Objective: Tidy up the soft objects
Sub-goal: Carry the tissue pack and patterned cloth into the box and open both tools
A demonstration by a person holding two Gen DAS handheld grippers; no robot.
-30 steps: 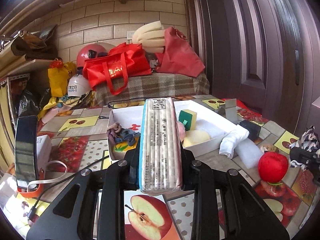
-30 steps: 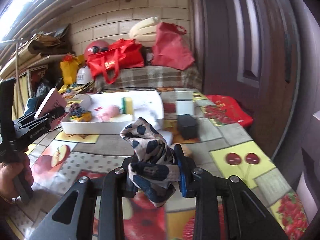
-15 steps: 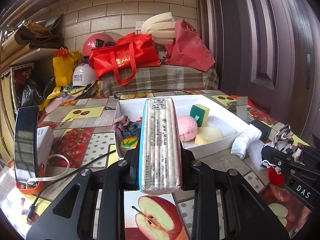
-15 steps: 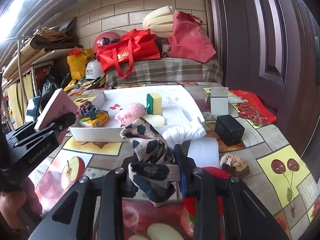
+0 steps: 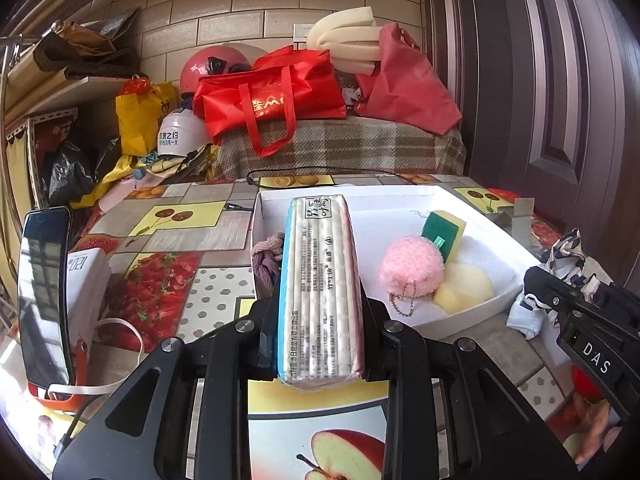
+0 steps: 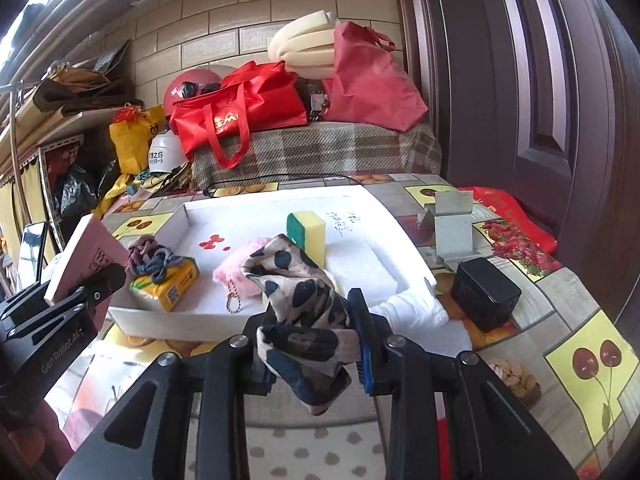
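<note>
Fruit-printed oilcloth (image 6: 580, 312) covers the table, glossy and patterned with cherries and apples, against a tiled wall. My left gripper (image 5: 320, 340) is clamped on a long, plastic-wrapped tissue pack (image 5: 320, 280), flat-sided and crinkly, its far end reaching over the near-left corner of the white tray (image 5: 440, 194). My right gripper (image 6: 310, 344) pinches a limp spotted scarf (image 6: 296, 292), bunched and silky, held just in front of the tray's near wall.

From the right camera I see a yellow tissue packet (image 6: 166, 284) under a knotted hair tie (image 6: 150, 254), hidden by the pack in the left view. Both views show the fluffy pink pom-pom (image 5: 412, 266) with its bead chain and the yellow-green sponge (image 6: 306, 232).

Off the tray's right end sit a black box (image 6: 484, 294) and a rolled white cloth (image 6: 416, 310); a phone (image 5: 44, 296) stands at far left.
</note>
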